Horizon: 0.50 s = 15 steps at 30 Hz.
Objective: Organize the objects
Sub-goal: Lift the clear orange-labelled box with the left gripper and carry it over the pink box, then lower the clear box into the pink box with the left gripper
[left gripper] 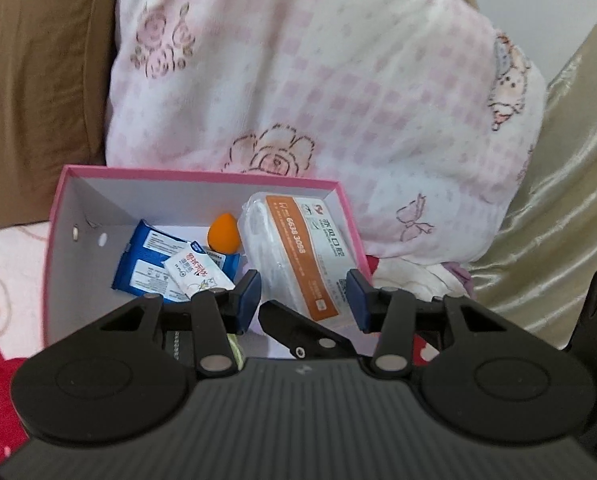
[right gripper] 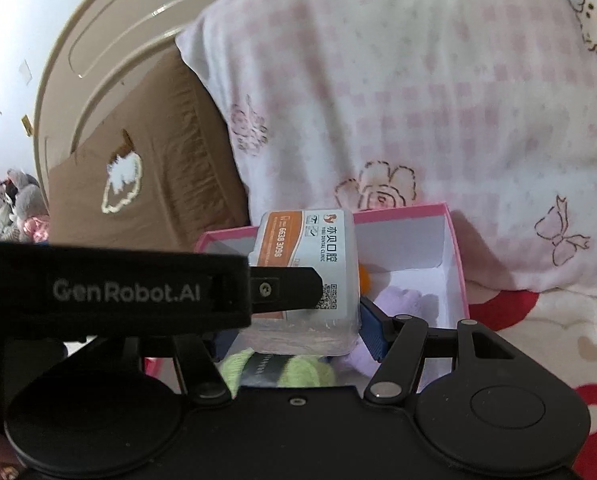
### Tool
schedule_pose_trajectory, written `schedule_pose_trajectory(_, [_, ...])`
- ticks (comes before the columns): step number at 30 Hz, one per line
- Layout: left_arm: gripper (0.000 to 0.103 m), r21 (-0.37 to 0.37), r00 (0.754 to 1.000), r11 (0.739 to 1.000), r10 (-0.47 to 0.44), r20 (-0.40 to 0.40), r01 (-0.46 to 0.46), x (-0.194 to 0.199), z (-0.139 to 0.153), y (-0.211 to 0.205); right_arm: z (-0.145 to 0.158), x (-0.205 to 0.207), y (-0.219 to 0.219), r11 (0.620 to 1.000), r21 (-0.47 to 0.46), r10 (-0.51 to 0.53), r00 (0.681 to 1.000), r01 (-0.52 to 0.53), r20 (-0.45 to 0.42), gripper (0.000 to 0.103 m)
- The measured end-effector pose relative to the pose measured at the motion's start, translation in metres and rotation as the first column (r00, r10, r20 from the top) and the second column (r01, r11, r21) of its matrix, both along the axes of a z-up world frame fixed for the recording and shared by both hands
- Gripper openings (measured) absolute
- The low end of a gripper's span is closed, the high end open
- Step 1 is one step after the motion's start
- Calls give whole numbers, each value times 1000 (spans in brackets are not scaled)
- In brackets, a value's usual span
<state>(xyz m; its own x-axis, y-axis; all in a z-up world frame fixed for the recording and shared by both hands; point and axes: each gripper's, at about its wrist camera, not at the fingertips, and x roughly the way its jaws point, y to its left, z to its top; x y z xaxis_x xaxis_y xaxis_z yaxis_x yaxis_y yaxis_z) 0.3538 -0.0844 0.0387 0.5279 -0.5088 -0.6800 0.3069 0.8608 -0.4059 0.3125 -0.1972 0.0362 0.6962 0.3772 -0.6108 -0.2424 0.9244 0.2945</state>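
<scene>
So the little orange-and-white clinic pack (left gripper: 298,248) is up over the pink box (left gripper: 70,216), at its right-hand side, with the big pink-checked pillow (left gripper: 338,80) behind.

From the left wrist you can see down into the box: blue packets (left gripper: 146,264), a white sachet (left gripper: 194,276) and an orange egg-shaped sponge (left gripper: 222,232). The left gripper (left gripper: 302,300) has its blue pads lined up with the pack's near edges, but honestly I can't tell if they're pressing on it.

The right wrist view hides all that. It shows the right gripper (right gripper: 298,336) clamped on the pack, with one blue pad tight against its side. It also shows something fuzzy green (right gripper: 298,372) and something lilac (right gripper: 402,300) underneath, and a branded black strap (right gripper: 126,290) cutting across.
</scene>
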Motion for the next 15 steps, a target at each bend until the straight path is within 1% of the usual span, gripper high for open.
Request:
schedule_pose_trajectory(3, [44,-1,1000,1000,4,-22,-4,13,-19,-7,-19,13,-6,1000,12,7,1000,-7,-12,67])
schedule_pose_trajectory(5, [45,-5,999,1000,13,-35,-13,21,-32,-10,-31,24,-12,1000,31,5,999,-4,-36,67])
schedule_pose_trajectory(7, [46,-8,998,1000,25,-59,-25,28,-42,-11,-40,32,-12,1000,29,-3,998,4,-55,67])
schedule_pose_trajectory(10, [46,-10,996,999,30,-84,-31,37,-53,-12,-50,39,-4,1000,-19,-3,998,2,-65,67])
schedule_pose_trajectory(15, [46,-44,991,998,33,-133,-39,53,-71,-11,-62,48,3,998,-67,-26,996,20,-80,67])
